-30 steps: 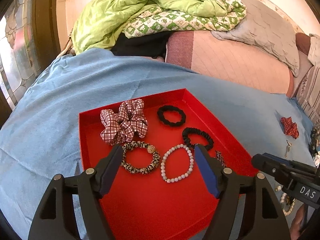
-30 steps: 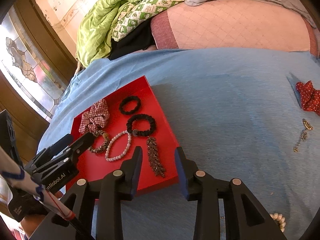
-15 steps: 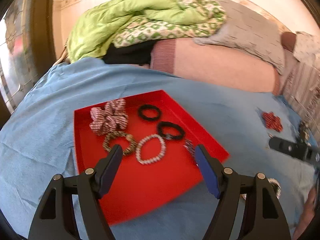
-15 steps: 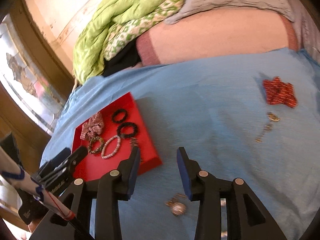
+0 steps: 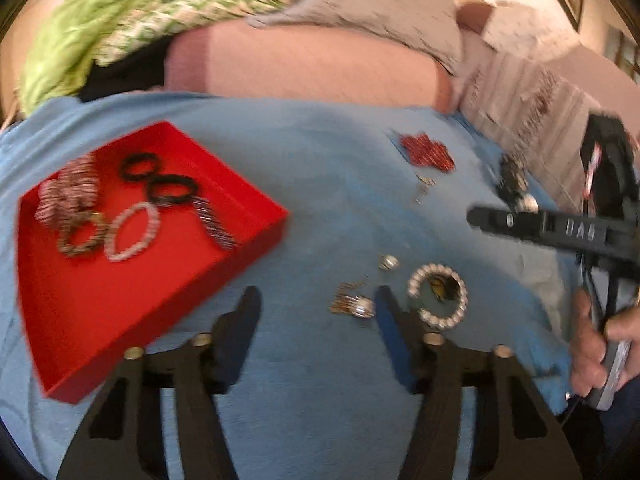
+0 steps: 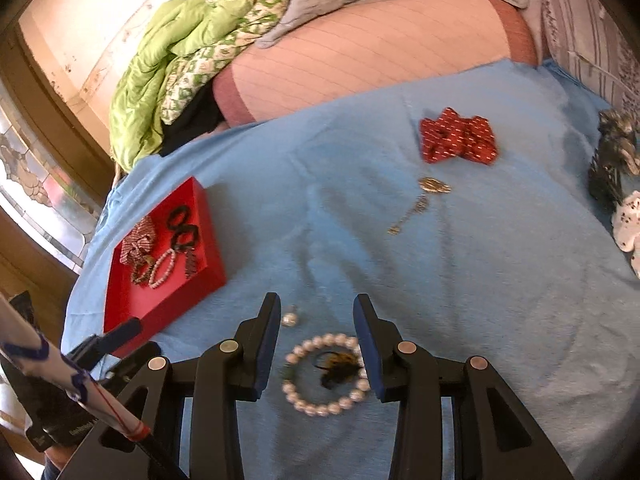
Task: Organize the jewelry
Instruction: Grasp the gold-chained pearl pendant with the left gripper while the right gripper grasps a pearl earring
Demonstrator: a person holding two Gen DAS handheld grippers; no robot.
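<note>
Jewelry lies in two groups on our blue bedcover [image 6: 460, 280]: some already inside the red tray [image 6: 132, 312], the rest loose to the right of that tray. In the tray we see a checked scrunchie [image 6: 138, 240], two black hair ties [image 6: 182, 228], a leopard-print bracelet [image 5: 80, 240], a pale bead bracelet [image 6: 162, 268] whose oval runs diagonally toward the tray's far right corner, and a dark leaf-shaped piece [image 5: 214, 224] whose long axis slants the other way.

Our right gripper [image 6: 316, 340] hangs over a pearl bracelet [image 6: 326, 374] well right of the tray; its jaws are parted and straddle the bracelet's far edge without pressing it. A dark yellow-and-black bit [image 6: 338, 364] sits inside the pearl ring. A small silver bead [image 6: 289, 320] lies just beside the inner finger.

Our left gripper [image 5: 316, 308], blurred, has just been narrowing its jaws, which remain apart with nothing between them; a small gold-and-silver piece [image 5: 352, 304] lies just beside its right finger.

Farther from the tray lie a gold chain pendant [image 6: 420, 204], its length running diagonally, and a red dotted bow [image 6: 458, 142].
</note>
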